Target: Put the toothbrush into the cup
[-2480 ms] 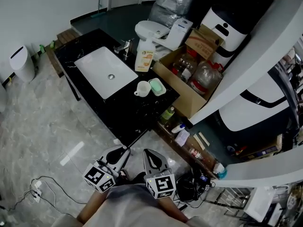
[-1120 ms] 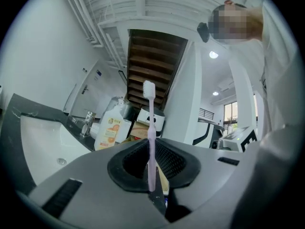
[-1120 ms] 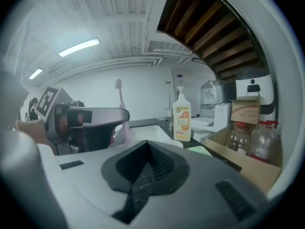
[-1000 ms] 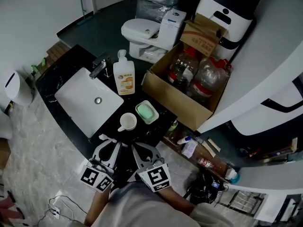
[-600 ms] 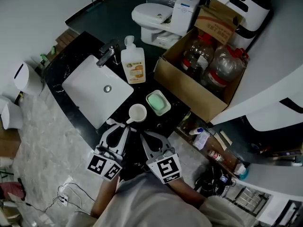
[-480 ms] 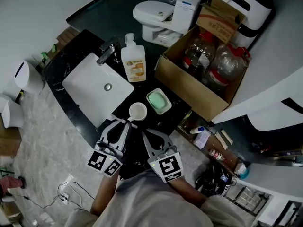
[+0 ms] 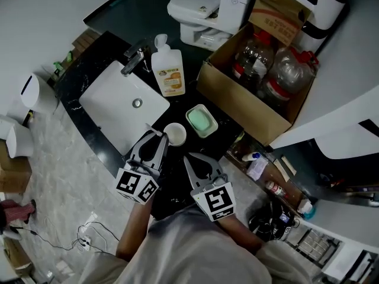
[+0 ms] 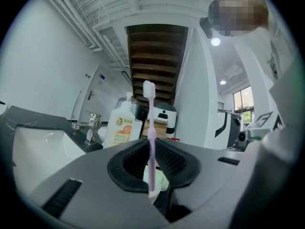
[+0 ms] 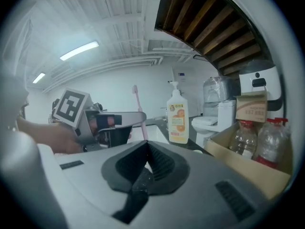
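A pink toothbrush (image 8: 150, 137) with white bristles stands upright in my left gripper (image 8: 151, 149), which is shut on its handle. In the head view my left gripper (image 7: 159, 136) lies over the black counter (image 7: 98, 55), its tips just left of the white cup (image 7: 174, 134). The cup stands upright between the sink and a green soap dish (image 7: 201, 120). My right gripper (image 7: 192, 158) hovers a little nearer to me than the cup, jaws shut with nothing between them. The right gripper view shows my right gripper (image 9: 146, 146) with the toothbrush (image 9: 138, 109) sticking up from the left gripper beyond it.
A white sink (image 7: 121, 102) with a tap (image 7: 135, 57) fills the counter's left part. A soap bottle (image 7: 168, 70) stands behind the cup. An open cardboard box (image 7: 260, 76) of plastic bottles sits to the right, a toilet (image 7: 201, 10) behind it.
Both grippers have moved forward over the counter toward the cup. The left one, still holding the toothbrush, now sits right beside the cup.
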`<state>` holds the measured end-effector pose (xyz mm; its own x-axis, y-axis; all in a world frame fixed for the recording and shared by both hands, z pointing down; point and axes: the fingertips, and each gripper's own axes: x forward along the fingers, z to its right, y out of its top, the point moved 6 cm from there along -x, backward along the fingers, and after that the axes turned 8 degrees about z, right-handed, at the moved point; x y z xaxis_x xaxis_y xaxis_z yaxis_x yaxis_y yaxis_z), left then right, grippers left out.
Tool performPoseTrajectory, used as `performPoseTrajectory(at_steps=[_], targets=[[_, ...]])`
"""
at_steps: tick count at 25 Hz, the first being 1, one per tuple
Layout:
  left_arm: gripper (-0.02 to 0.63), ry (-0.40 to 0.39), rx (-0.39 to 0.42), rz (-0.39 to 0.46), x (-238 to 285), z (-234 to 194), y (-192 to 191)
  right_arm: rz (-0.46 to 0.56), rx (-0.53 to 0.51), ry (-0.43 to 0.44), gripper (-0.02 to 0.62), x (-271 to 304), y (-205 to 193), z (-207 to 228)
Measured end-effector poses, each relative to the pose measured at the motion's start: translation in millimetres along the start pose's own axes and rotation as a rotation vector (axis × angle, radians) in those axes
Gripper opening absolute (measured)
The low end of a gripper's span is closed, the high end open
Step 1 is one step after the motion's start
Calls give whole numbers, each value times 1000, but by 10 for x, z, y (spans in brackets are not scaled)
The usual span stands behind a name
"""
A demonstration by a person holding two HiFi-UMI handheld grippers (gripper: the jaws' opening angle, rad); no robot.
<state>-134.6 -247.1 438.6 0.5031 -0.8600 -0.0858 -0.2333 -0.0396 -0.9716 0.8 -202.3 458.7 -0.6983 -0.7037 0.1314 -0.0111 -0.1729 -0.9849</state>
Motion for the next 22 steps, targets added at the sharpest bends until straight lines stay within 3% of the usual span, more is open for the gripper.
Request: performPoseTrajectory(at_steps=[13,22], targets=[[44,9,31,-118,247,-213,-350,10,3,13,6,108,6,113],[44,15,17,-138,250,-285,-426,-5,1,21,6,148,-23,108]])
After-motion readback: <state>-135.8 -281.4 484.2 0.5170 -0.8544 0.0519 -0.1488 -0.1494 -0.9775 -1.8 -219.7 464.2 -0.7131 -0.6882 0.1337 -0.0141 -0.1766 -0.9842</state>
